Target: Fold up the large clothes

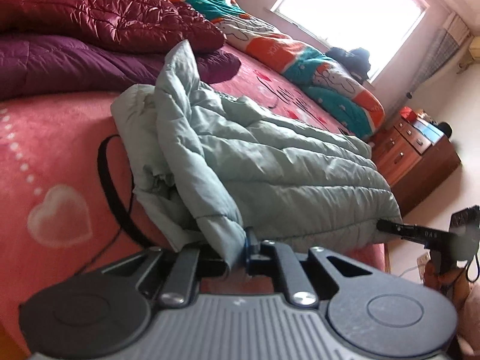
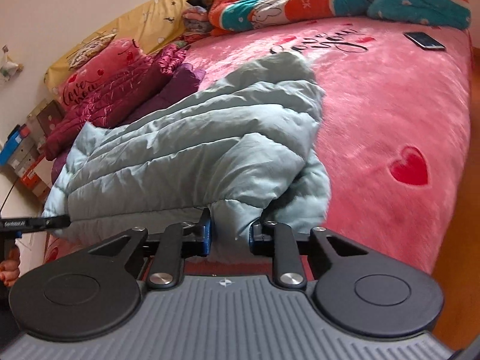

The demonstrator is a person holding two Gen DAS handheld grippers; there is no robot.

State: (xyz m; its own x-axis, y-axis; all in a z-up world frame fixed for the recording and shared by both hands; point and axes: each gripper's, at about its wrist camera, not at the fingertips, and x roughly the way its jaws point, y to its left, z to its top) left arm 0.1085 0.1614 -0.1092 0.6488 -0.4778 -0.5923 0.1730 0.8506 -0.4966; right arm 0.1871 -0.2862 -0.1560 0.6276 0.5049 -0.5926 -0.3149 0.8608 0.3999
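Note:
A pale green quilted jacket (image 1: 270, 165) lies crumpled on the pink heart-print bed cover (image 1: 60, 150), near the bed's edge. My left gripper (image 1: 240, 255) is shut on a fold of its hem, which drapes over the fingers. In the right wrist view the same jacket (image 2: 195, 150) bulges between the blue pads (image 2: 207, 234), and my right gripper (image 2: 231, 234) is shut on that thick bunch of fabric. Each view shows the other gripper at the jacket's hem: the right gripper (image 1: 381, 225) and the left gripper (image 2: 66, 220).
A maroon jacket (image 1: 105, 9) and a purple one (image 1: 60, 60) lie behind the green jacket. An orange and teal quilt (image 2: 300, 0) runs along the far side. A phone (image 2: 424, 40) rests on the bed cover (image 2: 390, 105). A wooden dresser (image 1: 420, 150) stands by the bed.

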